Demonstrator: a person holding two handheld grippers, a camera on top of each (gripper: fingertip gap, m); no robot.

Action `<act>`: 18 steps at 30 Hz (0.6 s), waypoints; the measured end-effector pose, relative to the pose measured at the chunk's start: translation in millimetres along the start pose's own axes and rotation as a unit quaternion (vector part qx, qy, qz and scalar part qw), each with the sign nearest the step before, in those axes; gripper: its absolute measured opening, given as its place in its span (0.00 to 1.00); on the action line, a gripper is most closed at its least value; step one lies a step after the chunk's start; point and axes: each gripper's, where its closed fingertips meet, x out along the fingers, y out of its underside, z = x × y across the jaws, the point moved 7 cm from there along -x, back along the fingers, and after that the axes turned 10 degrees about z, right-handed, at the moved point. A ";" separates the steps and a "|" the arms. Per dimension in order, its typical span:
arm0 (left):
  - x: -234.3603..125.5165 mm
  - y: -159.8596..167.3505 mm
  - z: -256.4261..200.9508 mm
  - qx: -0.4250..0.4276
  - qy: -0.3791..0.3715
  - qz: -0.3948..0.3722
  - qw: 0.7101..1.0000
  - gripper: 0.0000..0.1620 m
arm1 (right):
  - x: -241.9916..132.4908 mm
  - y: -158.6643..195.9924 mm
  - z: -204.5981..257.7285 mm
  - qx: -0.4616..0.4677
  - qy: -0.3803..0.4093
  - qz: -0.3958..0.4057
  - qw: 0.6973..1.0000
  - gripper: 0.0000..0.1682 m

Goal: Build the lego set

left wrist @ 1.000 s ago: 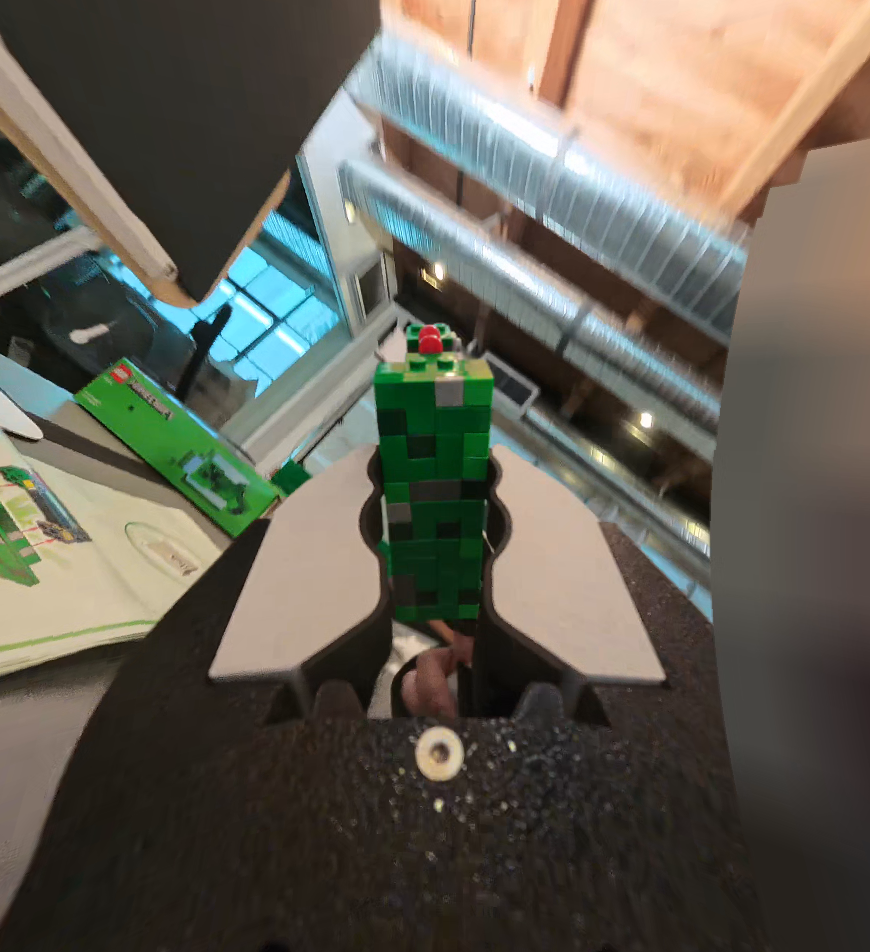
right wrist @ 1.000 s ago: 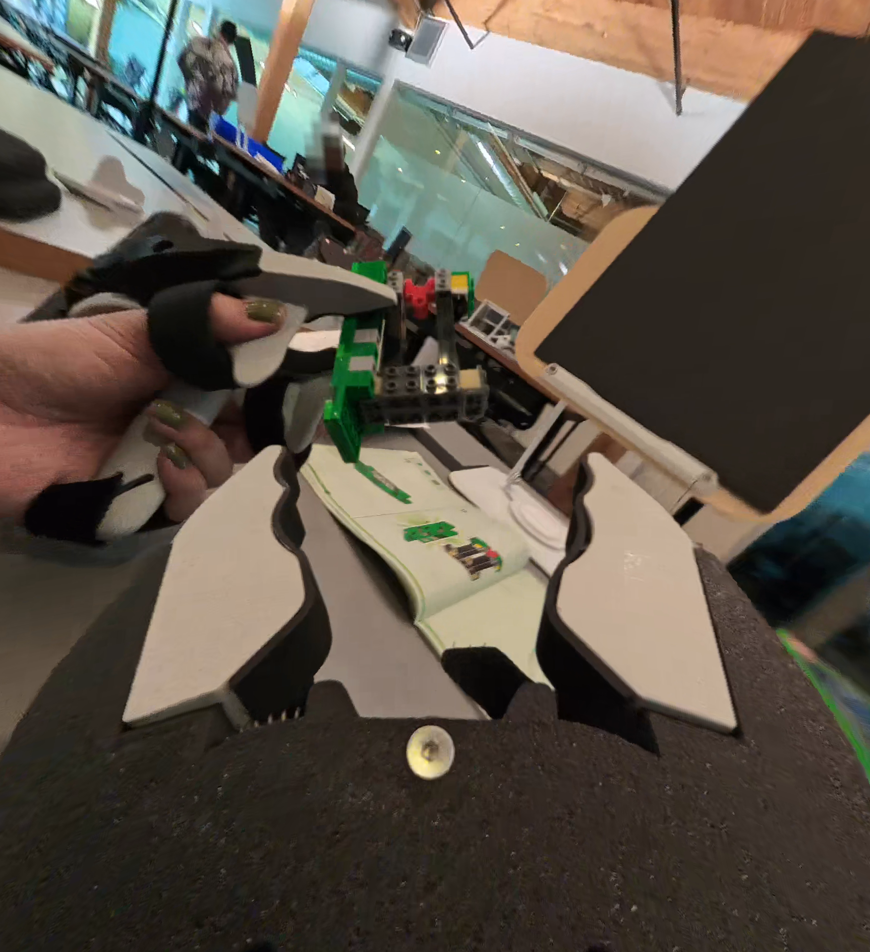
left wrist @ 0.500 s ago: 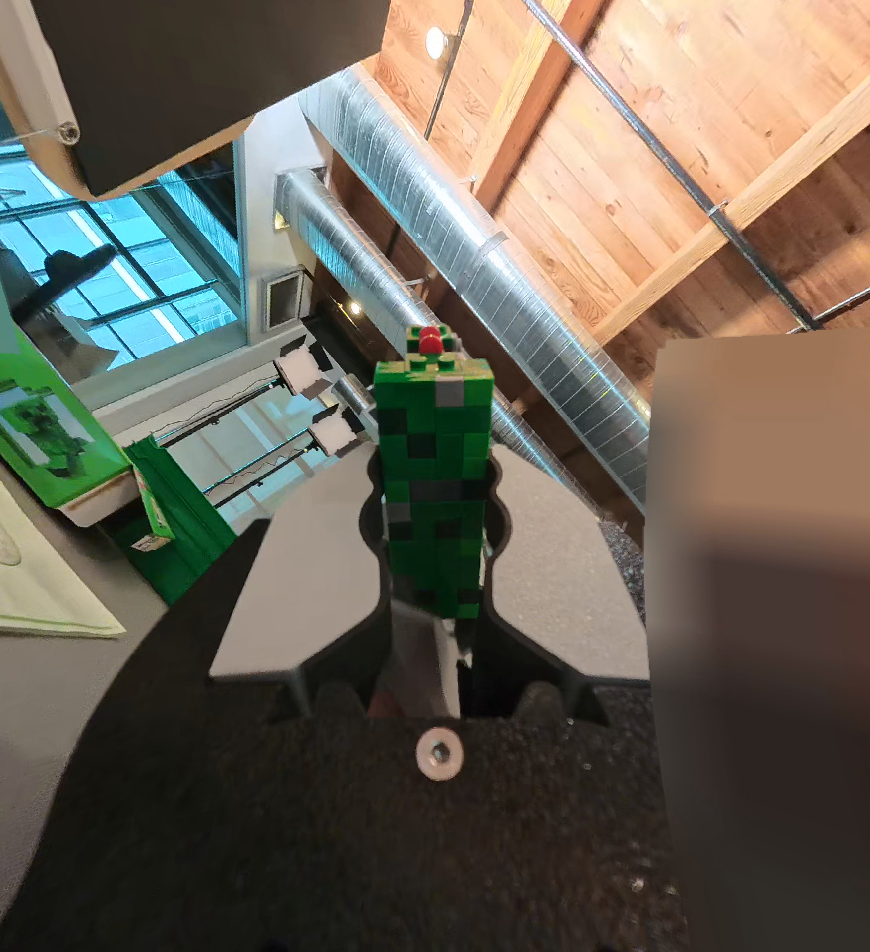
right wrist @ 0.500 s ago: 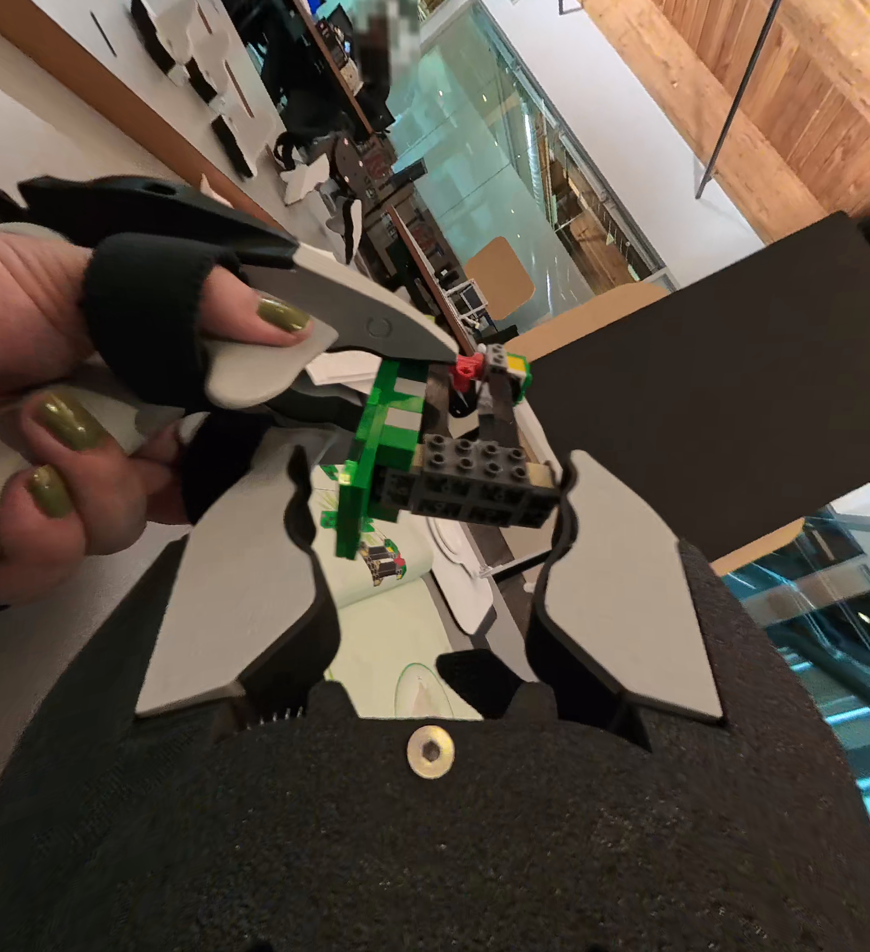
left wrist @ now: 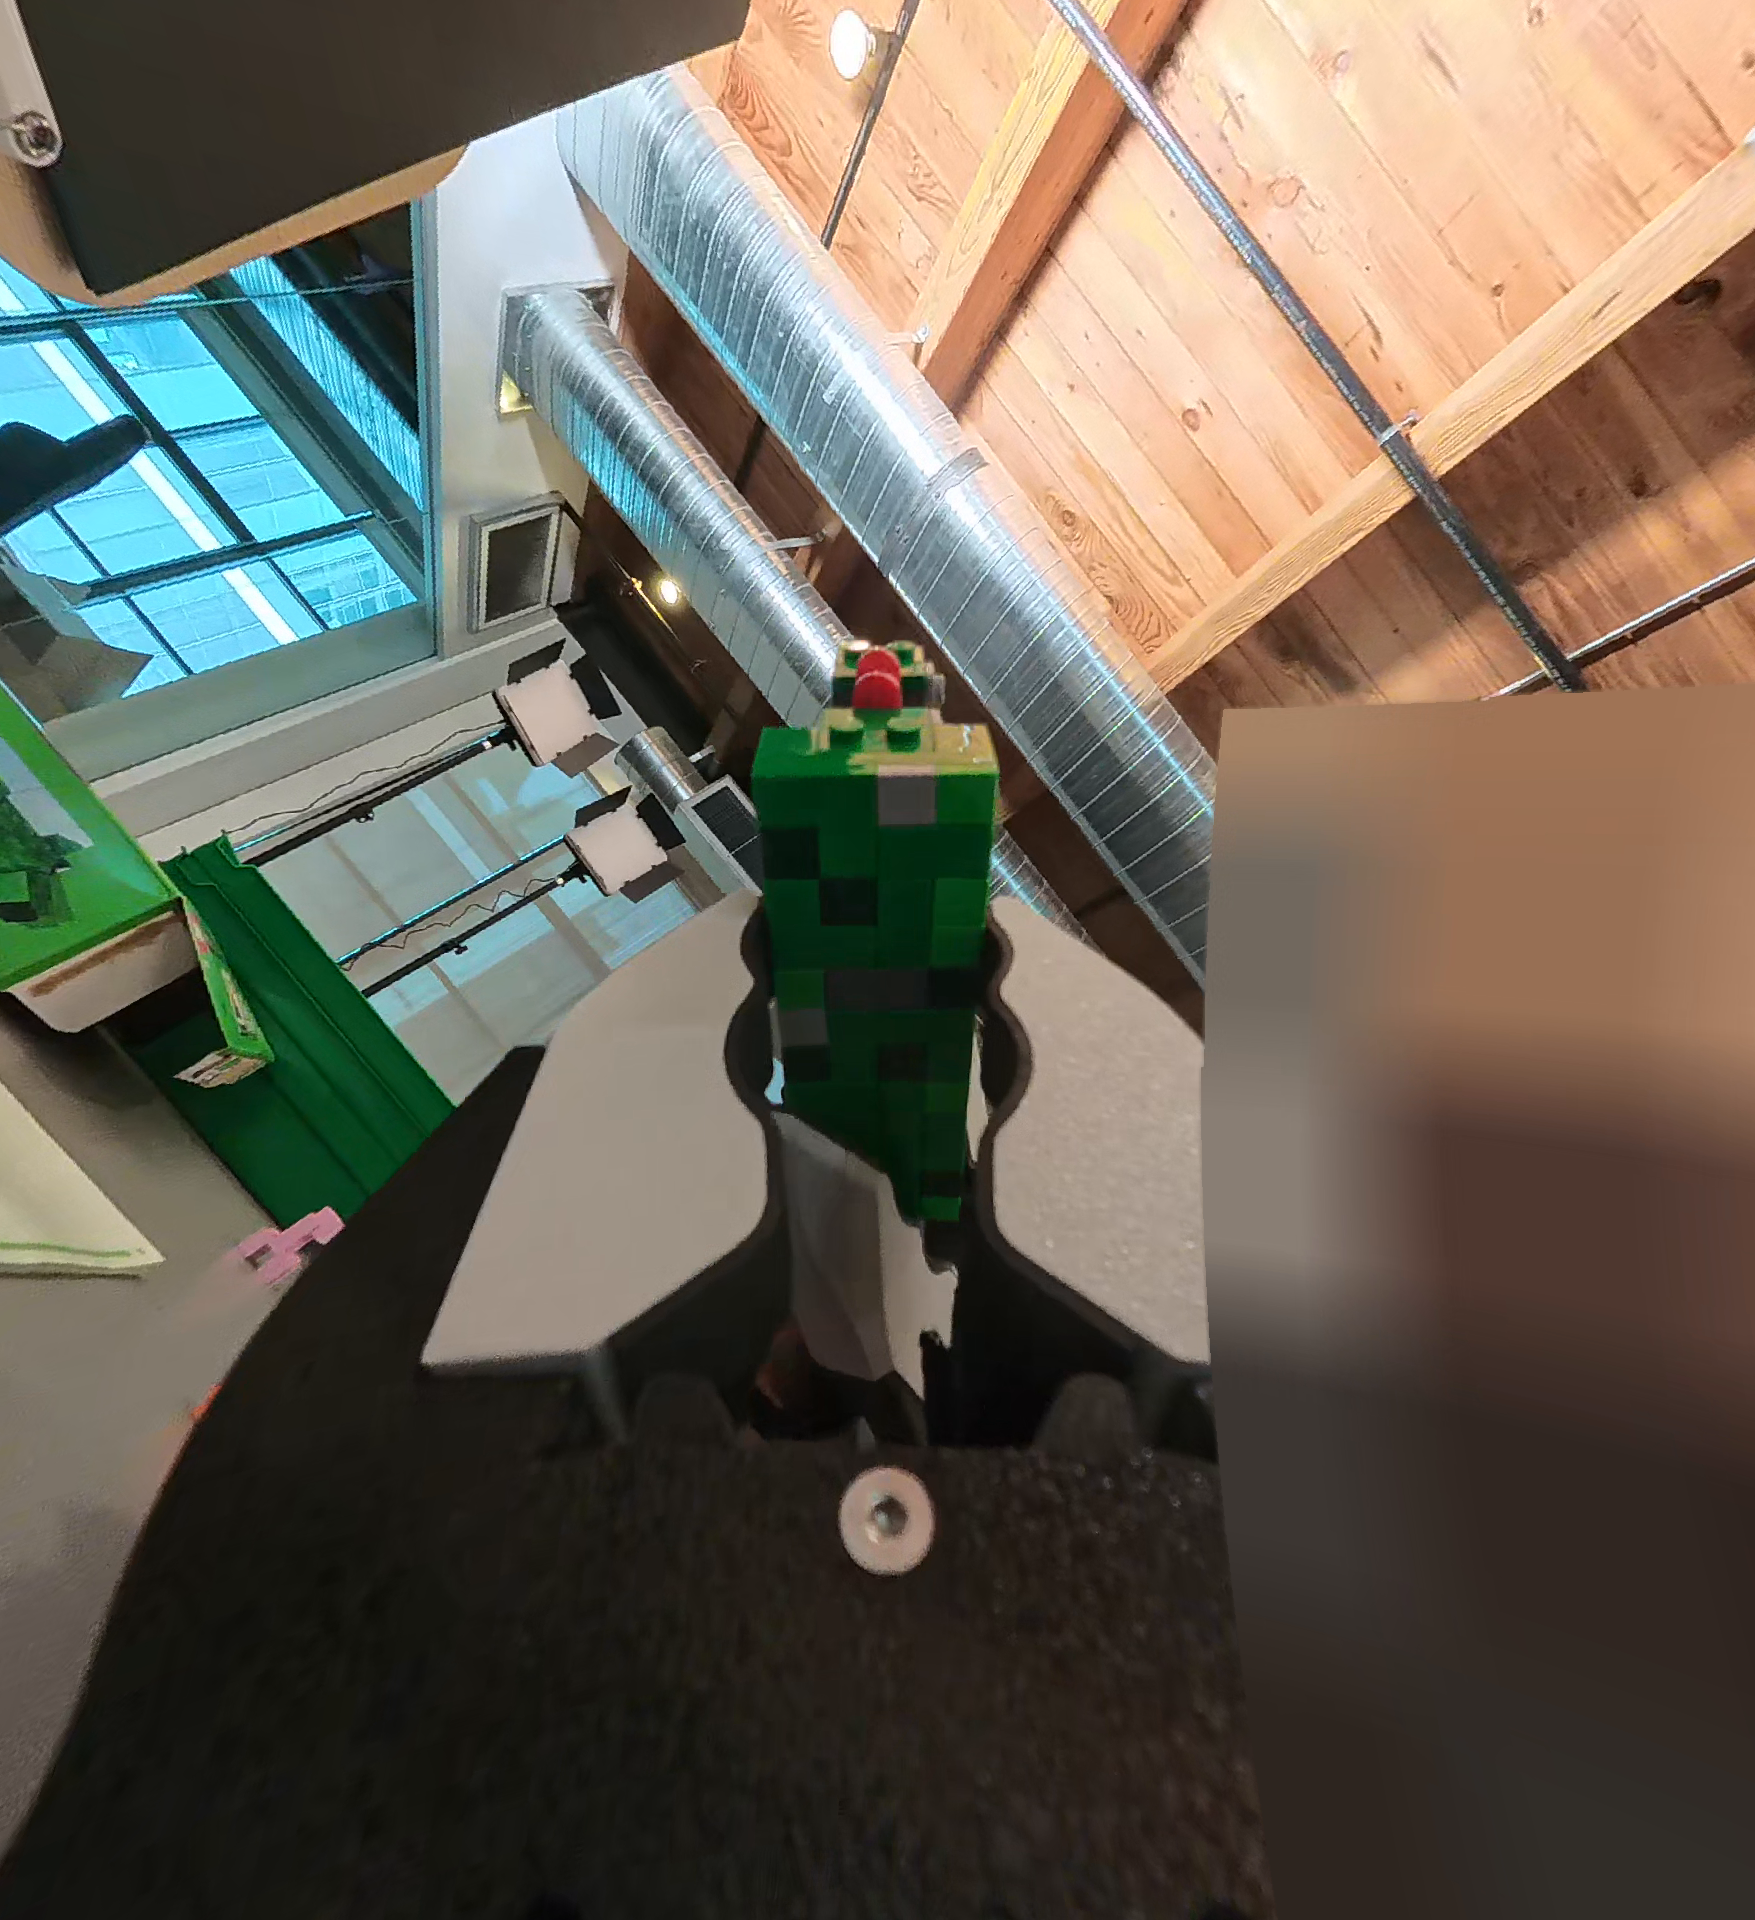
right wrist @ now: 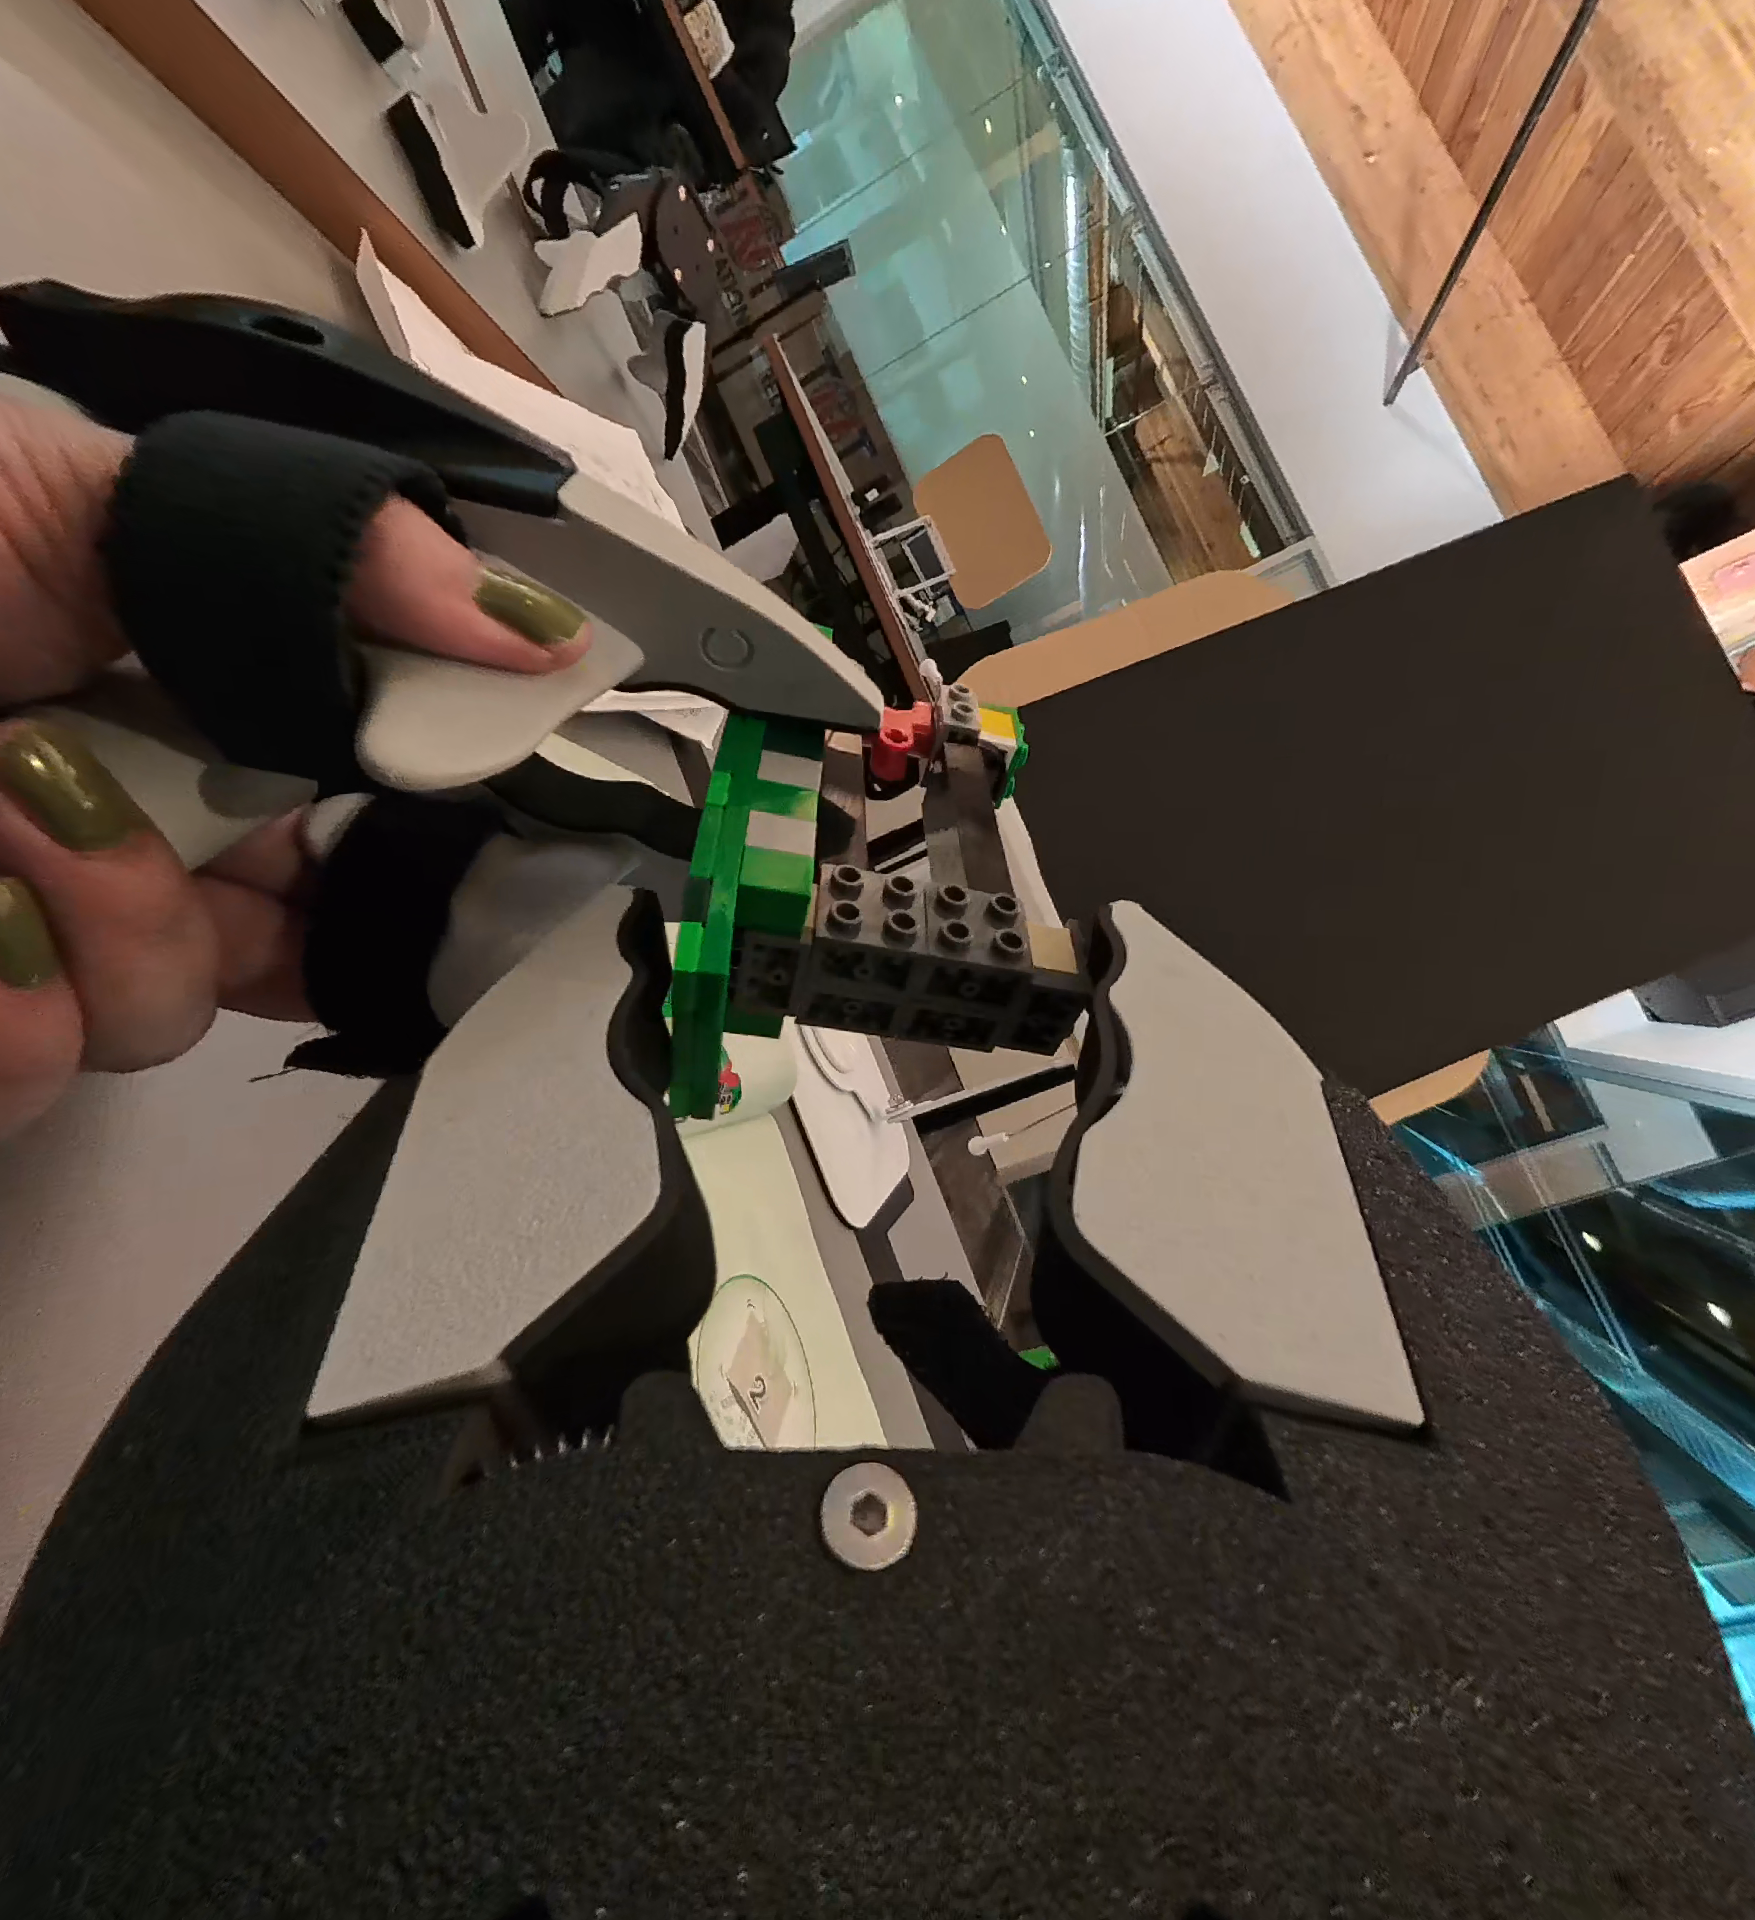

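My left gripper [left wrist: 875,935] is shut on a tall green pixel-patterned lego build [left wrist: 878,883] with a red piece [left wrist: 878,688] on top, and holds it up toward the ceiling. In the right wrist view a hand [right wrist: 42,831] holds that left gripper [right wrist: 748,748]. It grips the build's green wall [right wrist: 738,894]. A dark grey studded block [right wrist: 914,956] sticks out sideways from that wall. My right gripper [right wrist: 873,935] has its jaws around this block. One finger touches the green wall, the other the block's tan end [right wrist: 1055,948].
An instruction booklet [right wrist: 759,1226] lies on the grey table [left wrist: 42,1475] below the build. A green lego box [left wrist: 0,831] and a pink piece [left wrist: 281,1247] are at the left. A black board on a stand [right wrist: 1372,790] rises close on the right. The tips of both grippers are at nearly the same place.
The left gripper has tilted upward with the build. The right gripper has come up to the build, and its jaws have narrowed around the dark grey block.
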 end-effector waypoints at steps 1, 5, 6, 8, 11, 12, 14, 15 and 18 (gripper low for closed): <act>0.1 0.3 0.3 0.000 -0.002 0.001 1.000 0.22 | -0.1 0.9 -0.2 -0.002 0.001 0.000 1.000 0.45; 1.3 2.1 1.0 -0.003 0.000 0.010 1.000 0.22 | -2.7 4.0 -4.1 -0.005 0.009 -0.004 1.000 0.37; 1.7 2.9 1.1 -0.004 0.000 0.013 1.000 0.22 | -3.4 4.4 -4.7 -0.004 0.005 -0.002 1.000 0.37; 2.9 4.9 0.9 -0.005 0.003 0.020 1.000 0.22 | -6.2 5.3 -6.5 -0.002 0.002 -0.010 1.000 0.37; 3.7 6.2 2.5 -0.002 -0.004 0.023 1.000 0.22 | -6.8 8.6 -6.7 0.001 0.002 -0.010 1.000 0.37; 3.8 6.4 3.1 -0.003 -0.006 0.024 1.000 0.22 | -6.5 9.8 -6.6 0.003 0.001 -0.012 1.000 0.37; 3.8 5.9 3.0 0.004 -0.008 0.023 1.000 0.22 | -6.3 11.3 -6.4 0.005 0.005 -0.017 1.000 0.37; 3.3 4.4 1.9 0.012 -0.005 0.016 1.000 0.22 | -7.1 11.6 -6.3 0.002 0.013 -0.022 1.000 0.38; -2.0 -6.2 -5.3 0.021 0.019 -0.017 0.999 0.22 | -13.1 16.5 -5.9 0.008 0.034 -0.039 0.999 0.45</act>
